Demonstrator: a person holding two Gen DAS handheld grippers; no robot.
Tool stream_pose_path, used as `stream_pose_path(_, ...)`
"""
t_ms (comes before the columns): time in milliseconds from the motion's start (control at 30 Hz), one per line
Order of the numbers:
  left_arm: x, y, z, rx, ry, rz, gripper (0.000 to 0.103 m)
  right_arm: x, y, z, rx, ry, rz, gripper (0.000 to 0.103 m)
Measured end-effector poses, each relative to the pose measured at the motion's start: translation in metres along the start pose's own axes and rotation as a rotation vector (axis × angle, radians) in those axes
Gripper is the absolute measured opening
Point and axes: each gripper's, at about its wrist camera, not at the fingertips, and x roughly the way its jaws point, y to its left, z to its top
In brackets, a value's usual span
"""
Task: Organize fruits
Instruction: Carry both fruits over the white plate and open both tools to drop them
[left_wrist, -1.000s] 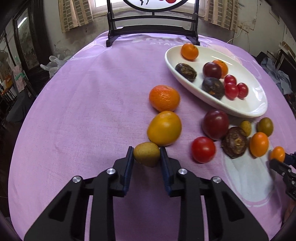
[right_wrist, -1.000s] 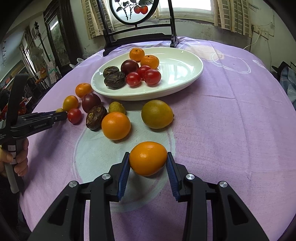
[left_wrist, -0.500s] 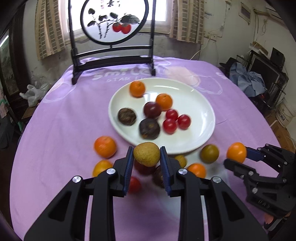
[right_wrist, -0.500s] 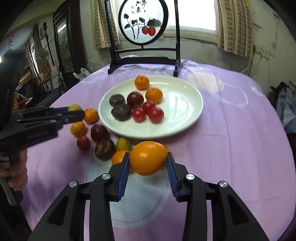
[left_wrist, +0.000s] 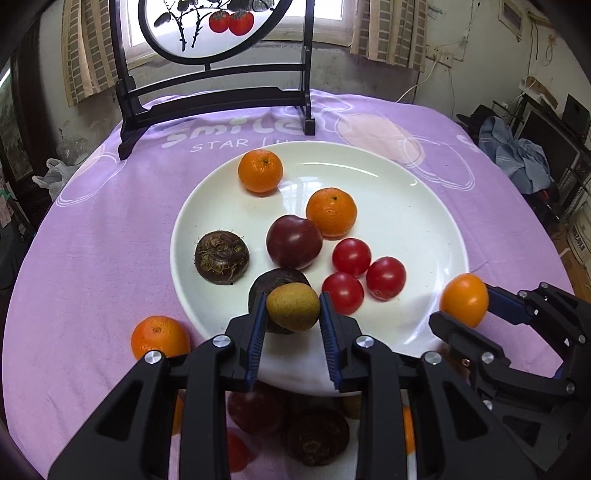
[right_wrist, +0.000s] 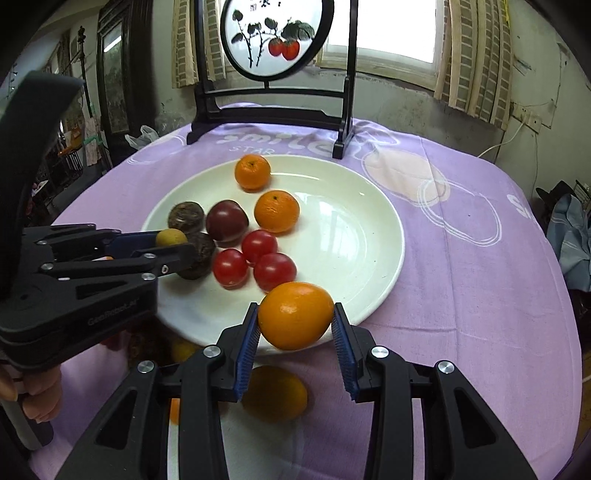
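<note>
Fruits are split between the white plate (left_wrist: 424, 221) and the purple cloth (left_wrist: 92, 240) – two are in the air, carried over the plate's near rim, prob. so both can be dropped in at once. Left gripper (left_wrist: 293, 314) is closed on a small yellow-green fruit (left_wrist: 293, 306), pads pressing both sides; it hangs above a dark brown fruit (left_wrist: 273, 280) already on the plate. Right gripper (right_wrist: 295, 321) is clamped on a bigger orange fruit (right_wrist: 295, 315), held just over the rim nr the three cherry tomatoes (right_wrist: 255, 260). Both point steeply down, which suits a low release so nothing rolls off.

Hard to make out: leftovers on the cloth sit under the gripper bodies – a mandarin (left_wrist: 160, 338) shows clearly, but the dark and red ones below the left fingers are blurred and part hidden, so no count possible. Tomatoes in the right wrist view are smeared. Only a bit of the person's hand (right_wrist: 37, 391) shows.
</note>
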Motion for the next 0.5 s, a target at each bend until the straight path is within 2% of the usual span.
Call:
stream_pose_path(67, 0.004, -0.001, 0.001, 0.001, -0.006, 0.021, 0.028, 0.007, -0.001, 0.001, 0.000, 0.001, 0.001, 0.040)
stream_pose_path(133, 0.004, -0.003, 0.003, 0.012, -0.013, 0.019, 0.033, 0.011, -0.001, 0.002, 0.004, -0.001, 0.004, 0.041)
stream_pose_path(167, 0.005, -0.003, 0.004, 0.009, -0.014, 0.019, 0.045, 0.011, -0.002, 0.002, 0.010, -0.008, 0.010, 0.043)
stream_pose_path(233, 0.002, -0.003, 0.003, -0.002, -0.027, 0.032, 0.061, 0.010, -0.001, 0.001, 0.010, -0.015, 0.011, 0.044)
stream_pose_path(433, -0.017, -0.002, -0.005, -0.008, -0.063, 0.020, 0.062, -0.003, -0.004, -0.004, 0.032, -0.023, 0.026, 0.045)
stream_pose_path(500, -0.024, -0.004, -0.009, -0.002, -0.071, 0.015, 0.067, -0.008, -0.005, -0.008, 0.046, -0.025, 0.033, 0.048)
